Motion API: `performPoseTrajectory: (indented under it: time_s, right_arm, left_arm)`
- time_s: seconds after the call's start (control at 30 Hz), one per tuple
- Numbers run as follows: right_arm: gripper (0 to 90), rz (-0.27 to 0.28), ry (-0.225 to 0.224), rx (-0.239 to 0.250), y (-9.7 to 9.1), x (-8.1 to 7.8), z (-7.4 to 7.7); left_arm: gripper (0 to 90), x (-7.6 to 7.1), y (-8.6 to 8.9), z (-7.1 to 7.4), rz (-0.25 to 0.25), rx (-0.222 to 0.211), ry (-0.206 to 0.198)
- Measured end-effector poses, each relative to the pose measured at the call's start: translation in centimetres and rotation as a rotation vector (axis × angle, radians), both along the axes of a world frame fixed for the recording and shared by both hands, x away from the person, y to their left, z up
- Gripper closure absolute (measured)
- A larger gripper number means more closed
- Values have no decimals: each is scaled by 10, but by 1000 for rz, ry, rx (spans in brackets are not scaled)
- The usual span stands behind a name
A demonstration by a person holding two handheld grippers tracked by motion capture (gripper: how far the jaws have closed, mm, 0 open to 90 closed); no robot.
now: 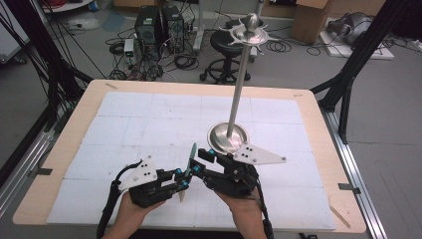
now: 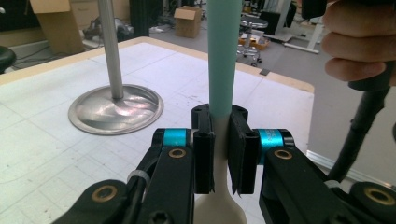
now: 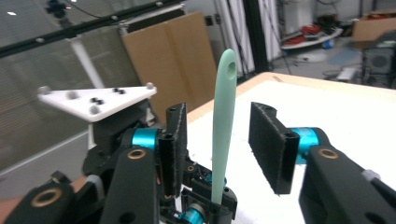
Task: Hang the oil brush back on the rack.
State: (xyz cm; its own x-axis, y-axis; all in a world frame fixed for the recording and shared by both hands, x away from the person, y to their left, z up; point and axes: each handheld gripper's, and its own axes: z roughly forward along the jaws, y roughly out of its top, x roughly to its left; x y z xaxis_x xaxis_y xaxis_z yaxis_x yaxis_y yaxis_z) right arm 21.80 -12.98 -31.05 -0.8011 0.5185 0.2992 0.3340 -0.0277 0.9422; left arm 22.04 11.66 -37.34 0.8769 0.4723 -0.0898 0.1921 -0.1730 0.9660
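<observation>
A utensil (image 1: 191, 155) with a pale teal handle and a white head stands nearly upright over the table's front. My left gripper (image 1: 184, 179) is shut on it where the teal handle meets the white part; in the left gripper view the pads (image 2: 203, 154) press the utensil (image 2: 224, 60) from both sides. My right gripper (image 1: 201, 160) comes in from the right. In the right gripper view the teal handle (image 3: 223, 116), with a hole near its tip, rises between my right gripper's (image 3: 226, 140) jaws with a gap on each side.
A metal stand with a round dished base (image 1: 228, 138) and a tall pole topped by a ring of hooks (image 1: 251, 31) stands just behind the grippers. A white gridded mat (image 1: 149, 119) covers the wooden table. Stools, boxes and cables lie on the floor beyond.
</observation>
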Motion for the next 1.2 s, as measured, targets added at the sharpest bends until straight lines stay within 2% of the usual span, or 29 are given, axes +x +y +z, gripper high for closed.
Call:
performPoseTrajectory:
  time_s: [0.27, 0.3, 0.57, 0.7, 0.83, 0.9, 0.93, 0.97, 1.07, 1.2]
  right_arm:
    - [702, -42, 34, -21, 6, 4, -2]
    - [753, -36, 36, -27, 6, 4, -1]
    - [796, -34, 30, -41, 8, 3, 3]
    - [812, -34, 18, -50, 8, 2, 5]
    - [822, -24, 0, -79, 8, 2, 7]
    - [824, -7, -4, -84, 6, 4, 7]
    - [824, -7, -4, -84, 6, 4, 7]
    - [824, 1, -5, -86, 3, 8, 7]
    - [825, 12, -14, -85, -1, 12, 8]
    - [824, 50, -32, -72, -10, 24, 13]
  left_arm:
    - [812, -2, -4, 0, 11, 16, -16]
    - [812, -2, -4, 0, 8, 14, -16]
    - [808, -3, -2, 1, 6, -2, -18]
    - [795, -2, -1, 2, -21, -19, -11]
    - [701, -1, 1, 3, -41, -51, -3]
    - [620, 0, 3, 4, -48, -62, 6]
    - [620, 1, 5, 4, -48, -63, 6]
    - [580, 2, 7, 4, -48, -67, 3]
    - [529, 4, 15, 3, -40, -83, 7]
    - [512, 7, 30, 0, -32, -96, 1]
